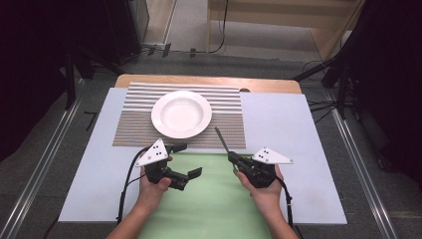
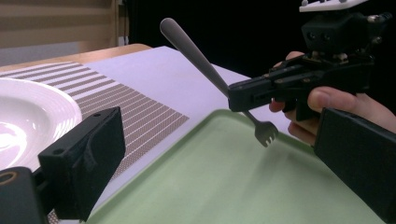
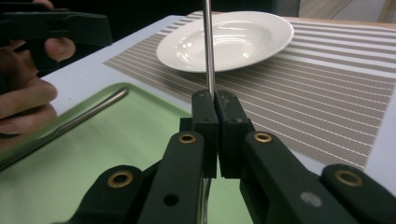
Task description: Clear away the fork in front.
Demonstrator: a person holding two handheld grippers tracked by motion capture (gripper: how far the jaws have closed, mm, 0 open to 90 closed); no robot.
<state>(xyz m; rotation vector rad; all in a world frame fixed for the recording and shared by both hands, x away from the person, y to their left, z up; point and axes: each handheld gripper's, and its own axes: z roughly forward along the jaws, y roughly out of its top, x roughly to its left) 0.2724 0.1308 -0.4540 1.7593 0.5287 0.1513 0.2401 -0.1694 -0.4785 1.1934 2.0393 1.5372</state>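
- Tabletop (image 1: 278,124) is lying pale blue-white, carrying a striped placemat (image 1: 226,107) toward its far edge and a green tray (image 1: 209,204) at its near edge.
- White plate (image 1: 181,113) is sitting on the placemat.
- Right gripper (image 1: 233,158) is clamping a fork (image 2: 212,77) over the tray's right side, handle slanting up, tines down.
- Left gripper (image 1: 188,160) is holding its jaws apart, empty.
- Grey floor and dark stands are surrounding the table.

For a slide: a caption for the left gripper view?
Right gripper clamps a grey metal fork, tines down, above the green tray.
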